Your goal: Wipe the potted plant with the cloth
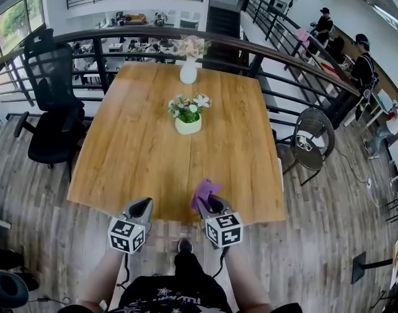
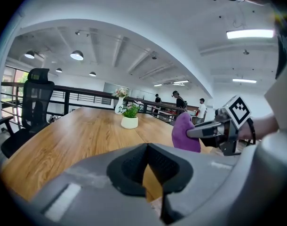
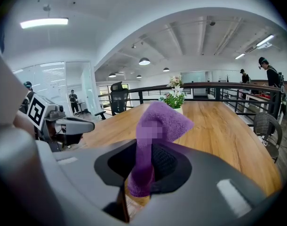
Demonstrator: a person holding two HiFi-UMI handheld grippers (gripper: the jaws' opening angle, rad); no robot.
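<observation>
The potted plant, green leaves and pale flowers in a cream pot, stands on the middle of the wooden table. It also shows far ahead in both gripper views. My right gripper hovers at the table's near edge, shut on a purple cloth that sticks up out of its jaws. My left gripper is beside it to the left, shut with nothing in it. Both grippers are well short of the plant.
A white vase with flowers stands at the table's far end. A black office chair is at the left side and a wire chair at the right. A railing runs behind the table; people stand far right.
</observation>
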